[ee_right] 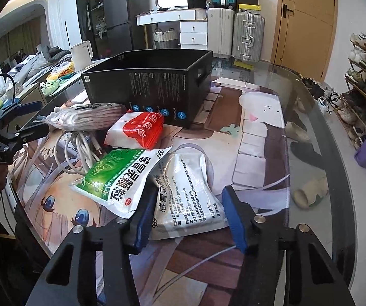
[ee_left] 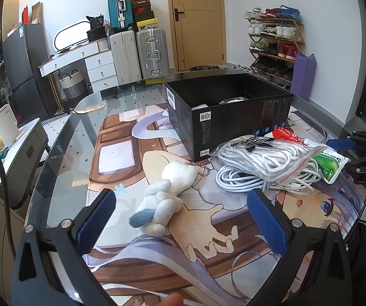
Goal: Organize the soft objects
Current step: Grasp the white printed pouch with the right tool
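Both pairs of jaws stand open and hold nothing. The left gripper (ee_left: 180,209) hovers over the white plush toy (ee_left: 163,196), which lies on the counter (ee_left: 63,150) in front of the black box (ee_left: 223,112). The right gripper (ee_right: 186,211) straddles the silver sachet (ee_right: 188,191), on the near side of that box, with the green sachet (ee_right: 121,176) overlapping its edge. The likely trouble is a slippery, flat sachet: the jaws may pinch both packets together or skid off the foil. The toy's bead chain (ee_left: 200,168) could snag the cable coil (ee_left: 256,181) beside it.
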A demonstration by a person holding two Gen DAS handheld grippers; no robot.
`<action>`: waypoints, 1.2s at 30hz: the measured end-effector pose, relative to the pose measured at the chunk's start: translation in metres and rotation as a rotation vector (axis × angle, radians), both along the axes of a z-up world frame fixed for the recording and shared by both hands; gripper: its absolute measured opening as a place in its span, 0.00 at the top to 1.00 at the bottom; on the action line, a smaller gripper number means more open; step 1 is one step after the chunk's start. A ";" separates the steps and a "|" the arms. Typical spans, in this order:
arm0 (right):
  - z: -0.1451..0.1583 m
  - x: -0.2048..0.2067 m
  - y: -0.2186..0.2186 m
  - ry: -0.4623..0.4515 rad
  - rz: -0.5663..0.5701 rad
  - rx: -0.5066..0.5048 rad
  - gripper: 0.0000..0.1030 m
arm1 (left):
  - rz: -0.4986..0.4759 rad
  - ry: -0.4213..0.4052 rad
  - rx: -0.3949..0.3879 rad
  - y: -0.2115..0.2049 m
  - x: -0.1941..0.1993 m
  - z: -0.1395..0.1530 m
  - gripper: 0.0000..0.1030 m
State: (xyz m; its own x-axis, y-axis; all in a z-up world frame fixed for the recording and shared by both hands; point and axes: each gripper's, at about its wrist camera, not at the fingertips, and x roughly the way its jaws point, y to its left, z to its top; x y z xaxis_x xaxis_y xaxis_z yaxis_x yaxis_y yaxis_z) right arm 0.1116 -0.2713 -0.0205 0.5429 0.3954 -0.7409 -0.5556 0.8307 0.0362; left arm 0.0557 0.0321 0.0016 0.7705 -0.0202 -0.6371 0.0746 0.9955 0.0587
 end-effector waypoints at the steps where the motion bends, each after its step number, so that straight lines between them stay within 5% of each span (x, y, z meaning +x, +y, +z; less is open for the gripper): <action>1: 0.001 0.000 -0.002 -0.003 -0.001 0.005 0.54 | 0.001 0.000 0.000 0.000 0.000 0.000 0.00; 5: 0.008 -0.002 -0.007 -0.027 -0.005 0.014 0.68 | 0.003 0.001 -0.002 0.001 0.001 0.000 0.00; 12: 0.008 -0.001 -0.012 -0.021 0.001 0.014 0.68 | 0.002 0.001 -0.002 0.001 0.001 0.000 0.00; 17: 0.006 0.001 -0.010 -0.025 -0.010 -0.007 0.53 | 0.002 0.007 0.001 0.001 0.001 -0.001 0.00; 36: -0.001 0.043 0.004 0.061 0.020 -0.067 0.31 | 0.033 0.025 -0.047 0.020 0.006 0.000 0.00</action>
State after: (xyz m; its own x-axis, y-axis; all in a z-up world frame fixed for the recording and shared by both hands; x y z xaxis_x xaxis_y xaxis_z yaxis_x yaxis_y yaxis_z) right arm 0.1548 -0.2678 -0.0215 0.4885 0.3542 -0.7974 -0.5707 0.8210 0.0151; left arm 0.0621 0.0522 0.0011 0.7554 -0.0248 -0.6548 0.0422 0.9991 0.0108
